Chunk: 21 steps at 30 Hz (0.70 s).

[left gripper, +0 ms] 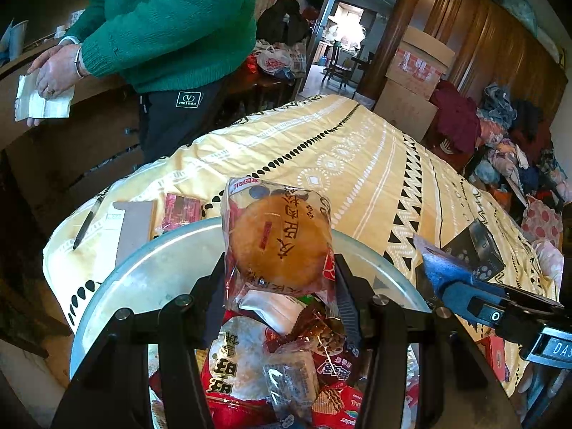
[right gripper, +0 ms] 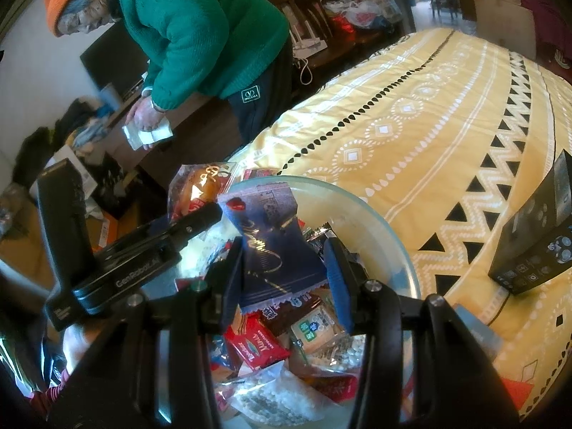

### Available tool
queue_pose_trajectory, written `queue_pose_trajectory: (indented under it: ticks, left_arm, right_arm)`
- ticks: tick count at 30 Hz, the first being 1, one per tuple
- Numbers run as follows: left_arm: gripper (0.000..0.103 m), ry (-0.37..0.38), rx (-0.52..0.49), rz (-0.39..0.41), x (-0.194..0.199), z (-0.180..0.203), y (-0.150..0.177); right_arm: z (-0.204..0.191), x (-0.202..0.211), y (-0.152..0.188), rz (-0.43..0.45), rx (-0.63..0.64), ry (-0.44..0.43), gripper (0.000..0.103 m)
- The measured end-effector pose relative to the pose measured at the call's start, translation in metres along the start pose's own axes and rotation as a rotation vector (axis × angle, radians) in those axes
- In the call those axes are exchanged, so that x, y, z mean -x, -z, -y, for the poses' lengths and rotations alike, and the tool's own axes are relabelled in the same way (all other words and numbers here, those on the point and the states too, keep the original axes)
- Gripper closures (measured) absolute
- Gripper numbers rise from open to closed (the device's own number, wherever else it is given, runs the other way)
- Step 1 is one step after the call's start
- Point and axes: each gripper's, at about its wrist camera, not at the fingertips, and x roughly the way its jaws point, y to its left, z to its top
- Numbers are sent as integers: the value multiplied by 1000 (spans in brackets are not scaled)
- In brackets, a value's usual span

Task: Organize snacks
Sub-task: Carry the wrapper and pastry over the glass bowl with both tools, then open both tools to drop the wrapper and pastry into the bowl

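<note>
A glass bowl point(left gripper: 118, 286) on the yellow bedspread holds several wrapped snacks point(left gripper: 250, 368). My left gripper point(left gripper: 282, 268) is shut on a round pastry in a clear wrapper point(left gripper: 279, 239), held above the bowl. My right gripper point(right gripper: 284, 268) is shut on a dark blue snack packet point(right gripper: 266, 243), also above the bowl point(right gripper: 375, 221). The left gripper with its pastry point(right gripper: 200, 187) shows at the left of the right wrist view. The right gripper's blue finger point(left gripper: 443, 268) shows at the right of the left wrist view.
A black box point(right gripper: 536, 236) lies on the bedspread point(right gripper: 411, 125) to the right. A pink packet point(left gripper: 178, 211), a grey card point(left gripper: 132, 228) and a pen point(left gripper: 87, 221) lie beyond the bowl. A person in a green sweater point(left gripper: 168, 18) stands at the left.
</note>
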Motion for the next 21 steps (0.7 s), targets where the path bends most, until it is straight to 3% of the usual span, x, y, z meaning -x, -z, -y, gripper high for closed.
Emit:
queue_pose_trajectory:
  ticks: [10, 21]
  left_arm:
    - [48, 12, 12, -4, 0, 1, 2]
    - [47, 33, 39, 5, 2, -3, 6]
  right_arm:
    - [1, -9, 6, -20, -14, -10, 50]
    - [-20, 23, 19, 55, 20, -40, 34]
